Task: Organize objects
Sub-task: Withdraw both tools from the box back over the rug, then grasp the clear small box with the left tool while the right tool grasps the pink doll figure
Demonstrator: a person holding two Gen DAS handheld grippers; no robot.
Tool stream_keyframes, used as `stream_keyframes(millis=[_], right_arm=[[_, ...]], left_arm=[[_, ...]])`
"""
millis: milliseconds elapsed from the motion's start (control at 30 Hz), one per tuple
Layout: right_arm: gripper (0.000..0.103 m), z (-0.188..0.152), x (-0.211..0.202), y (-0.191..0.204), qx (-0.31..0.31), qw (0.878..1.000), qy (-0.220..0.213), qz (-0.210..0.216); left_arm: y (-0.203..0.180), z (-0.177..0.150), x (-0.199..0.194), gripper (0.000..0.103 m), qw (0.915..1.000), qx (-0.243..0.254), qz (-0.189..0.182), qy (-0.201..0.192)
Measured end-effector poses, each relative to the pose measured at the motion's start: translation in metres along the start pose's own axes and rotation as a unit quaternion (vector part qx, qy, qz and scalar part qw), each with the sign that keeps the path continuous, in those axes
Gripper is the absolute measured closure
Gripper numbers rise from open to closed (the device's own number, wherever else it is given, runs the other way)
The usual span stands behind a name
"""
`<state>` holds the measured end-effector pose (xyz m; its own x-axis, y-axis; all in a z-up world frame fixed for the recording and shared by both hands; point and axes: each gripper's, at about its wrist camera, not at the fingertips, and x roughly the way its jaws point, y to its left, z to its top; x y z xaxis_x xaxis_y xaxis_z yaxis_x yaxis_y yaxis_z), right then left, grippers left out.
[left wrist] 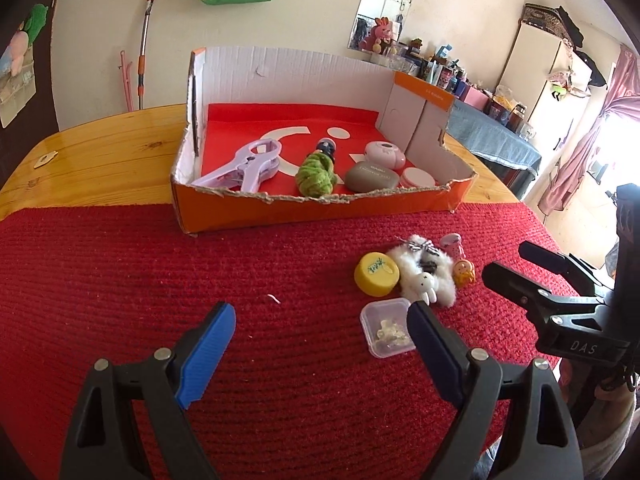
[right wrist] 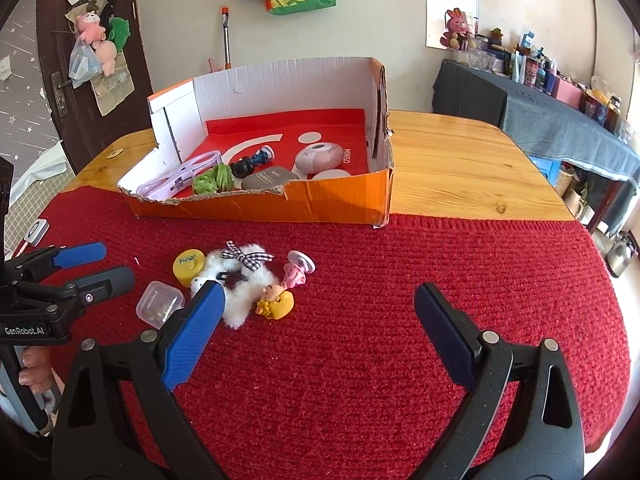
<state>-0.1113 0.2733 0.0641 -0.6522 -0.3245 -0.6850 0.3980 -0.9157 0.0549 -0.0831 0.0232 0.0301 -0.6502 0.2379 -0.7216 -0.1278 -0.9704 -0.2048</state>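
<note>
An orange cardboard box (left wrist: 320, 205) (right wrist: 260, 205) stands at the back of the red mat. It holds a lilac clip (left wrist: 244, 168), a green fuzzy item (left wrist: 316, 176), a grey case (left wrist: 370, 176) and a pink round case (left wrist: 384, 152). In front of it lie a yellow cap (left wrist: 376, 274) (right wrist: 188, 266), a white fluffy bow clip (left wrist: 424, 280) (right wrist: 248, 288), a clear small box (left wrist: 386, 326) (right wrist: 160, 304), a yellow figure (right wrist: 276, 300) and a pink toy (right wrist: 298, 270). My left gripper (left wrist: 320, 312) (right wrist: 114, 263) is open, just left of the clear box. My right gripper (right wrist: 320, 292) (left wrist: 508, 260) is open, right of the pile.
The red mat (left wrist: 120, 280) covers the near half of a wooden table (right wrist: 460, 168). A cloth-covered side table (right wrist: 560, 128) with bottles stands at the right wall. A hand (right wrist: 34, 364) grips the left tool's handle.
</note>
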Motion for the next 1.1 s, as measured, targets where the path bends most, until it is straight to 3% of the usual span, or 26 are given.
stream_keyframes(millis=[233,533,733,933,1033,1100], right_arm=[[0.006,-0.002,0.012,-0.005,0.004,1.000,0.017,0.003],[0.006,-0.003,0.034,-0.002,-0.013,0.998,0.057,-0.011],[0.006,-0.003,0.027,-0.017,-0.008,0.998,0.051,-0.046],[0.006,0.000,0.028,-0.022,-0.009,0.998,0.058,-0.032],[0.007,0.003,0.031,-0.013,-0.026,0.998,0.056,-0.030],[0.015,0.005,0.036,-0.007,-0.041,0.997,0.061,-0.039]], left_arm=[[-0.015,-0.005,0.011,0.014,0.9992,0.029,-0.012,0.024],[-0.028,-0.008,0.019,0.014,0.9962,0.076,0.034,0.025],[-0.016,-0.003,0.019,0.013,0.9932,0.085,0.078,0.017],[-0.008,0.004,0.021,0.014,0.9960,0.074,0.043,0.024],[-0.010,0.004,0.022,0.019,0.9958,0.082,0.032,0.025],[-0.012,0.005,0.023,0.023,0.9956,0.084,0.035,0.024]])
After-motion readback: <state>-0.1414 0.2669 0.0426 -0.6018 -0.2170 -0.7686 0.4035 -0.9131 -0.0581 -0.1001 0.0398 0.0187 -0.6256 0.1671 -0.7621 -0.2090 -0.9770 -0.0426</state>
